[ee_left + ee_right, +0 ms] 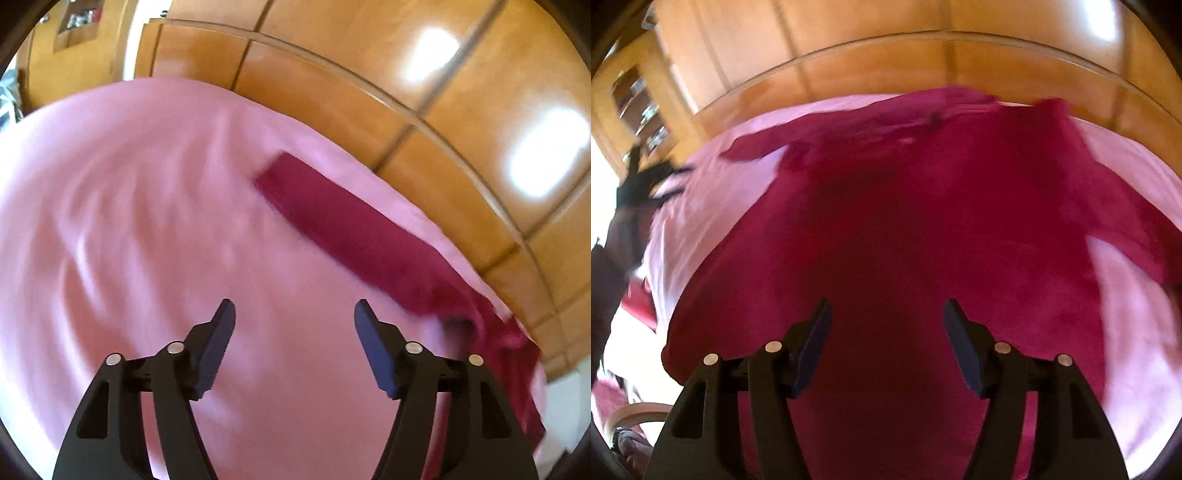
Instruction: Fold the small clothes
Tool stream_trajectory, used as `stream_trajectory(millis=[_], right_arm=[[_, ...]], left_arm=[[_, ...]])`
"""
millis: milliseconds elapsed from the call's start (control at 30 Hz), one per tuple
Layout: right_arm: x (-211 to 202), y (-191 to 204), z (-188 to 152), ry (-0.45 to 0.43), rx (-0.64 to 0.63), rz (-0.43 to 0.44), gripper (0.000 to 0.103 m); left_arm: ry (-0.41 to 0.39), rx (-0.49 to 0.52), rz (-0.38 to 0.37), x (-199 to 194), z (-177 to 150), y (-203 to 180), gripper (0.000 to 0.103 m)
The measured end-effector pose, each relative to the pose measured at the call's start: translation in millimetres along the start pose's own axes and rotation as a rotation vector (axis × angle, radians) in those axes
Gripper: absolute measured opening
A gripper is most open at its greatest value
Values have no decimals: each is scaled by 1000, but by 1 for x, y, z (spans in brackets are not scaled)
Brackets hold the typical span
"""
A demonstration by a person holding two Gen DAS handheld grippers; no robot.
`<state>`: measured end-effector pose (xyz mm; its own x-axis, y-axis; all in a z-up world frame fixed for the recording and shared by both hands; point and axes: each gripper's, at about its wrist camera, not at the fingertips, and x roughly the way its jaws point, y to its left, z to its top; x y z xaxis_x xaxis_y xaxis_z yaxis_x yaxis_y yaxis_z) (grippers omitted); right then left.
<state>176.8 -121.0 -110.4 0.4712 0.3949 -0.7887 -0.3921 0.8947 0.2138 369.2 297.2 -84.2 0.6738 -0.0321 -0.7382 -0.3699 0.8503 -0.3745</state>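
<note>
With the left gripper [294, 314] and the right gripper [886, 314] both hanging spread and empty, the dark red garment [905, 229] is lying on the pink sheet [147, 221], seemingly unevenly, so a hasty pinch is risking a crooked fold.

My left gripper [294, 308] tilts downward, both black fingers [218, 343] spread wide apart, nothing caught between the pads, nothing touching them. My right gripper [886, 308] tilts down the same way, fingers [962, 345] parted about as wide, and the gap between them is free too. From the right wrist view I catch my left gripper [646, 181] far off at the left edge, a dark blur with my hand [624, 236] behind it.
</note>
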Motion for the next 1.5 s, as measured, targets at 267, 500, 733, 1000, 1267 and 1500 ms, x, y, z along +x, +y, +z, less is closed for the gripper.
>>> stream_trajectory(millis=[267, 500, 733, 1000, 1267, 1500], right_arm=[[35, 21, -2, 37, -64, -4, 72], [41, 15, -2, 35, -16, 41, 81], [46, 21, 5, 24, 4, 28, 84], [52, 24, 6, 13, -9, 2, 87], [47, 22, 5, 4, 1, -9, 87], [30, 15, 4, -31, 53, -7, 87]], left_arm=[[-5, 25, 222, 77, 76, 8, 67], [48, 95, 220, 118, 92, -11, 5], [-109, 33, 282, 63, 100, 31, 5], [-82, -7, 436, 50, 85, 91, 5], [-93, -177, 266, 13, 63, 93, 26], [9, 66, -171, -48, -20, 24, 26]])
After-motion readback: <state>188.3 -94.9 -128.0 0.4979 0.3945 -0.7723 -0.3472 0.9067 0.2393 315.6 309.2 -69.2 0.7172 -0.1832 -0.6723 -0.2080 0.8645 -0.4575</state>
